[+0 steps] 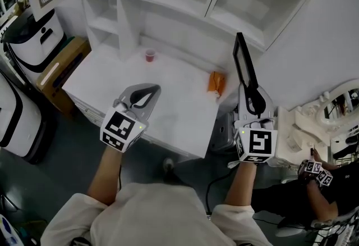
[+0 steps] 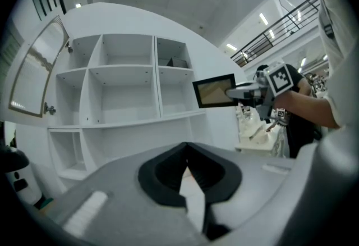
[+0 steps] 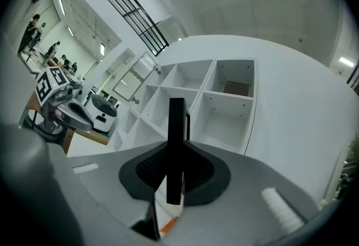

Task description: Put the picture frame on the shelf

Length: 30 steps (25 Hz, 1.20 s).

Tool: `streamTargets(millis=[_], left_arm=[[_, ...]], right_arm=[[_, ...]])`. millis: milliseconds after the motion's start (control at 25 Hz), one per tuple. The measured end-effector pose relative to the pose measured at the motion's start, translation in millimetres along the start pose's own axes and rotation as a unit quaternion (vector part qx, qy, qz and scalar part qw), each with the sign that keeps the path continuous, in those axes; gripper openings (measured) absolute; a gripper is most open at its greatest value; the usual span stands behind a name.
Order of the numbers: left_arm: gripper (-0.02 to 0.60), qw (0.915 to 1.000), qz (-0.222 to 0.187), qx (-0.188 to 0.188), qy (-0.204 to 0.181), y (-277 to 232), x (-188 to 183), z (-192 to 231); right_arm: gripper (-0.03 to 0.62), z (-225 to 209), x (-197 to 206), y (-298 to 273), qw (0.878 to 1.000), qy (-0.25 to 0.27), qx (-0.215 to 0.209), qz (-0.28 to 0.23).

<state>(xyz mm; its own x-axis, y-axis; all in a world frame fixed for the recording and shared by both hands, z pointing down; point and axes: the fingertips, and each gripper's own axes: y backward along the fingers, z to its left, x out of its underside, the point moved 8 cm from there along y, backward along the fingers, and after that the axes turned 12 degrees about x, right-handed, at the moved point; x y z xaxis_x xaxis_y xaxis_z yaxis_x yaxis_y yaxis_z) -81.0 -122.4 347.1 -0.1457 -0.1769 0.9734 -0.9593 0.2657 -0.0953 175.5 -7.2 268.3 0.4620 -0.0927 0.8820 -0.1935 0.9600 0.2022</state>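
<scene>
My right gripper (image 1: 253,100) is shut on the lower edge of a black picture frame (image 1: 245,62), which stands edge-on above the table's right end. From the right gripper view the picture frame (image 3: 176,144) rises upright between the jaws, in front of the white shelf unit (image 3: 219,104). My left gripper (image 1: 147,93) hovers over the white table (image 1: 179,121), shut with nothing in it. In the left gripper view the picture frame (image 2: 214,91) shows its front beside the shelf unit (image 2: 120,82), held by the right gripper (image 2: 247,92).
A small red cup (image 1: 150,55) and an orange packet (image 1: 216,82) lie on the table near the shelf. White rounded machines (image 1: 33,37) and a brown box (image 1: 59,68) stand at the left. Another person's hand with marker cubes (image 1: 317,172) is at the right.
</scene>
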Motion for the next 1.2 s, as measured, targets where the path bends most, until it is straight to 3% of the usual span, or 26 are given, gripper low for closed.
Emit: streamTargets(millis=[560,880,1200], left_arm=[[0.003,0.9996,-0.002,-0.027,0.000,-69,-16,42],[0.002,0.9992,0.001,-0.040,0.006,-90,-18,50],[0.003,0.9991,0.006,-0.041,0.011,-107,-14,52]], right_arm=[[0.055,-52,10,-91,0.999,0.048,-0.022,-0.011],[0.055,-69,18,-118,0.998,0.057,-0.032,-0.010],[0.055,-75,28,-141,0.994,0.100,-0.040,0.012]])
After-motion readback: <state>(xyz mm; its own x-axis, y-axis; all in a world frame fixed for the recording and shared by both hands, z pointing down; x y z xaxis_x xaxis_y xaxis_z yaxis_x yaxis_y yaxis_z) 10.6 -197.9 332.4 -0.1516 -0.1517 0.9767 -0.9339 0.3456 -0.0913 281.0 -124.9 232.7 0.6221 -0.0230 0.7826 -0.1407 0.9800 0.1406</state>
